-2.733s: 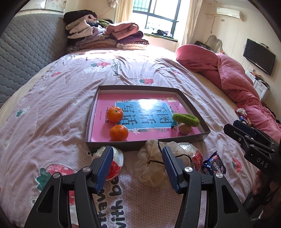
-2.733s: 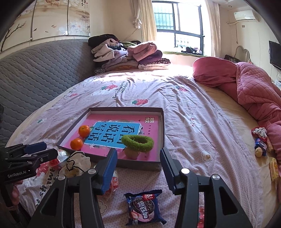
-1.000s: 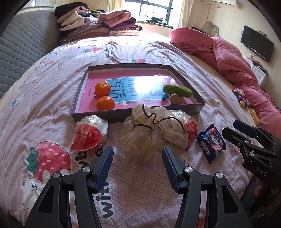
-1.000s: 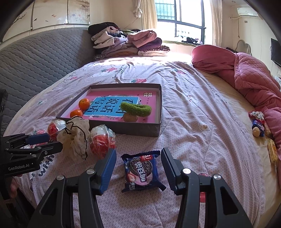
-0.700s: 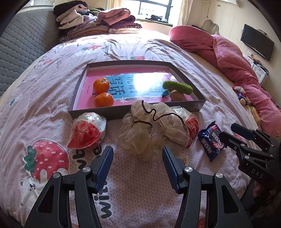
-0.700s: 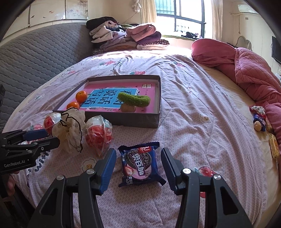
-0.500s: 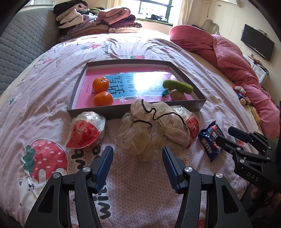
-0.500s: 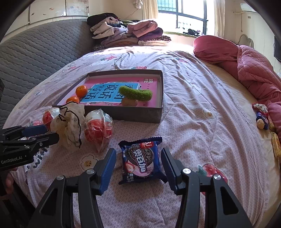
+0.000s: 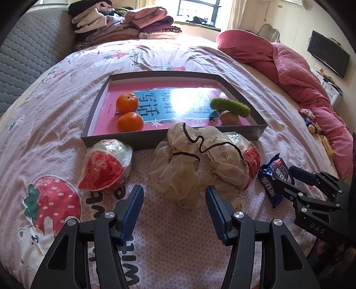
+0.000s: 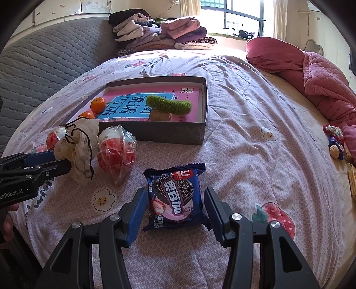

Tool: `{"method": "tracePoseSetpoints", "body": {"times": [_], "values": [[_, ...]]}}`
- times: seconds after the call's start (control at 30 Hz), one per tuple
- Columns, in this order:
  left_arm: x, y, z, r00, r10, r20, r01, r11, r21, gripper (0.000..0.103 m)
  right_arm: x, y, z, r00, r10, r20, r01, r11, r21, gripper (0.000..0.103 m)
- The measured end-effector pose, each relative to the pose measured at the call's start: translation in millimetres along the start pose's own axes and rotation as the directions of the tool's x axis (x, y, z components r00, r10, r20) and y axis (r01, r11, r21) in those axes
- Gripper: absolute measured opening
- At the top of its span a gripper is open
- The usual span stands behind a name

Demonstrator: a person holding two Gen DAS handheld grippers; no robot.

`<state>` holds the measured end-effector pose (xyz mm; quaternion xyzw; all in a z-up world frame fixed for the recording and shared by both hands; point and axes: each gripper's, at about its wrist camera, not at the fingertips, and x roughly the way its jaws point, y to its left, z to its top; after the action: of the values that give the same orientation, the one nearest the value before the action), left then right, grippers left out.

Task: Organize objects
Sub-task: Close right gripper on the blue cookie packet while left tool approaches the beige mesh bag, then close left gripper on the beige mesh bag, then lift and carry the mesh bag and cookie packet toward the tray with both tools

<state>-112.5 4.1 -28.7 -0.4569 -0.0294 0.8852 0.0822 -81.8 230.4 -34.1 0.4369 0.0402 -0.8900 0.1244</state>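
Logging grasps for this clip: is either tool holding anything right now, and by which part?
Nothing is held. The right tool stands open around the cookie packet; the left tool is open short of the cream scrunchie.

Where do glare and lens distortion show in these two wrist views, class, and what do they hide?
Left wrist view: window glare whitens the blue book cover inside the box, washing out part of its lettering; the fisheye bows the bed outward and darkens the corners. Right wrist view: the same cover reads clearly without glare; the window is overexposed, and the bed's edges curve likewise.
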Motion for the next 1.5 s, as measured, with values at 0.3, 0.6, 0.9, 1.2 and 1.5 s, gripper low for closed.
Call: {"method": "tracePoseSetpoints", "body": {"times": [0.3, 0.6, 0.9, 1.2, 1.5], "values": [[13.3, -1.6, 3.7, 1.000, -0.021, -0.003, 0.021, 1.000, 0.002, 0.059, 9.8, 0.2, -1.8, 1.000, 0.009, -0.021, -0.009, 1.000, -0.006, 0.054], [24.3, -3.1, 8.9, 0.999, -0.045, -0.007, 0.045, 0.999, 0.008, 0.048, 21.5, 0.6, -4.8, 0.999, -0.002, -0.038, 0.001, 1.000, -0.017, 0.057], [28.5, -3.2, 7.7, 0.997, -0.075, -0.011, 0.075, 0.997, 0.011, 0.023, 22.9, -1.7, -5.5, 1.000, 0.017, -0.021, -0.017, 1.000, -0.008, 0.058], [24.6, 0.0, 3.7, 0.996, -0.092, -0.010, 0.092, 0.996, 0.004, 0.016, 21.0, -0.9, -6.4, 0.999, 0.033, -0.011, -0.033, 0.999, -0.018, 0.053], [20.2, -1.2, 0.1, 0.995, -0.101, -0.004, 0.101, 0.995, 0.011, 0.013, 18.3, -4.0, -5.2, 0.998, 0.056, -0.002, -0.056, 0.998, 0.000, 0.052]]}}
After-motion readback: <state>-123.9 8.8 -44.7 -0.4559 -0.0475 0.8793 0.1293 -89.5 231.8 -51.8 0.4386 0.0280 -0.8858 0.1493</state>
